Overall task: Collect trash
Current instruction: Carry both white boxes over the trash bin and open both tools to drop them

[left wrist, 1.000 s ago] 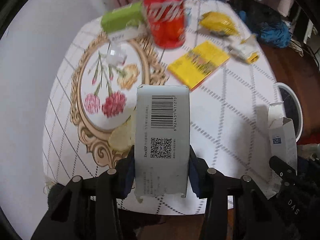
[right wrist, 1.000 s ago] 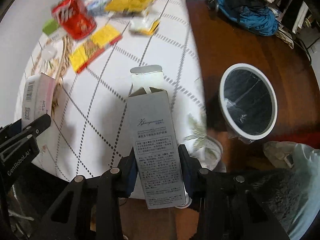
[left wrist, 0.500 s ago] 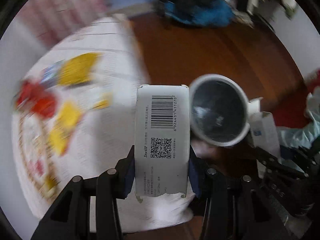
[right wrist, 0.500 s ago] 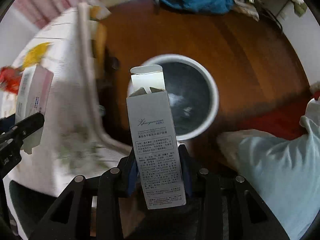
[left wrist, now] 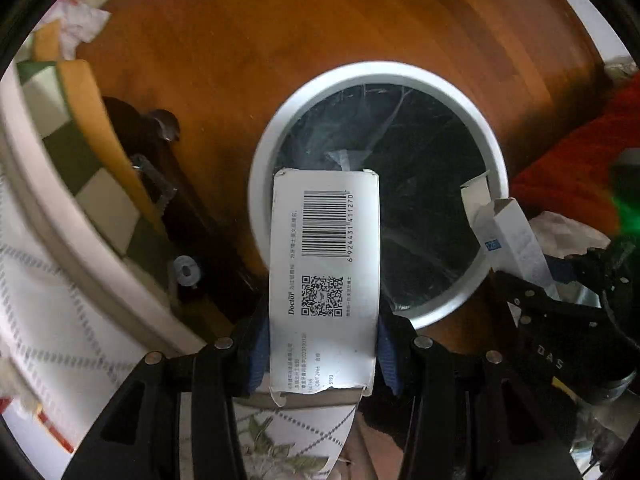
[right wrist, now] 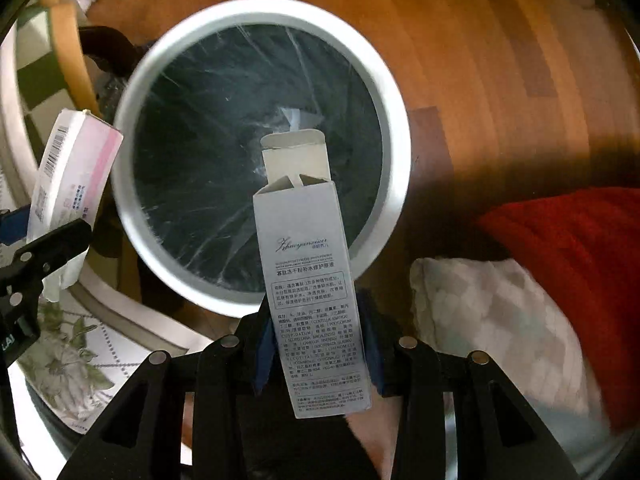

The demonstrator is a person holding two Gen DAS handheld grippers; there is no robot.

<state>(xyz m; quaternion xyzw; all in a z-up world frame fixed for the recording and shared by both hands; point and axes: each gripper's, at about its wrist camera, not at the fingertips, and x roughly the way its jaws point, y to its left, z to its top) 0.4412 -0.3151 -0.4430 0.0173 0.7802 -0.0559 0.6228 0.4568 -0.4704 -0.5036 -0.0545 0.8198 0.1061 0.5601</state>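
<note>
White barcode carton [left wrist: 324, 276] clamped in the left tool [left wrist: 322, 344], poised over the near rim of the white trash bin [left wrist: 264, 184]. Grey cosmetics carton [right wrist: 310, 292], top flap open, pinched in the right tool [right wrist: 316, 354] above the same bin's dark, plastic-lined mouth. Bin standing on a wooden floor [right wrist: 480, 60], beside the edge of the cloth-covered bench [left wrist: 52, 300]. Red cushion [right wrist: 580, 280] and pale pillow [right wrist: 492, 332] off to the right.
</note>
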